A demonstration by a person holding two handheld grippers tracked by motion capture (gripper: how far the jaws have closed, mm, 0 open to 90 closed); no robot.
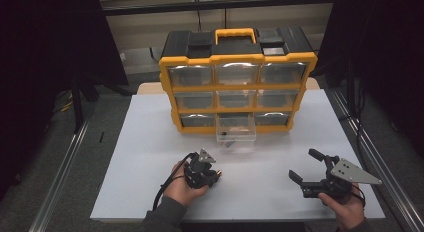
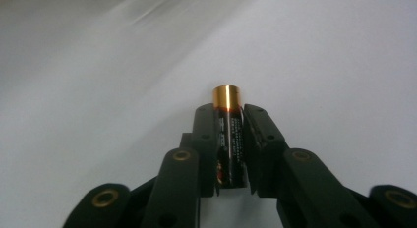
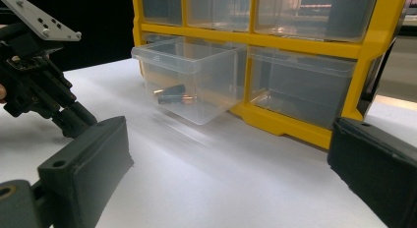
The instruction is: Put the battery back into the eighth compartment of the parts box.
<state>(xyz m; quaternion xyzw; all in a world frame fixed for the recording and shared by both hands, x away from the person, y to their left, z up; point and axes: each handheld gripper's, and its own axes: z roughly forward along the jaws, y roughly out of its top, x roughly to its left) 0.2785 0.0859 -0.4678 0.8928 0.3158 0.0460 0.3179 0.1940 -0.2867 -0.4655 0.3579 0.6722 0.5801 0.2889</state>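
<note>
My left gripper [image 2: 229,116] is shut on a black AA battery [image 2: 226,97] whose copper end sticks out past the jaw tips. In the high view the left gripper [image 1: 210,174] sits low over the white table, in front of a clear drawer [image 1: 236,133] pulled out of the bottom middle slot of the yellow-and-black organizer [image 1: 237,54]. A few batteries [image 3: 172,95] lie inside that drawer [image 3: 196,71]. My right gripper [image 1: 303,165] is open at the front right with nothing between its jaws. The right gripper [image 3: 228,156] faces the drawer, with the left gripper [image 3: 74,121] at the left.
The organizer [image 3: 300,127] stands upright at the back of the white table top [image 1: 150,142], its other clear drawers closed. Metal rails [image 1: 60,172] run along both sides of the table. Dark curtains hang to the left and right.
</note>
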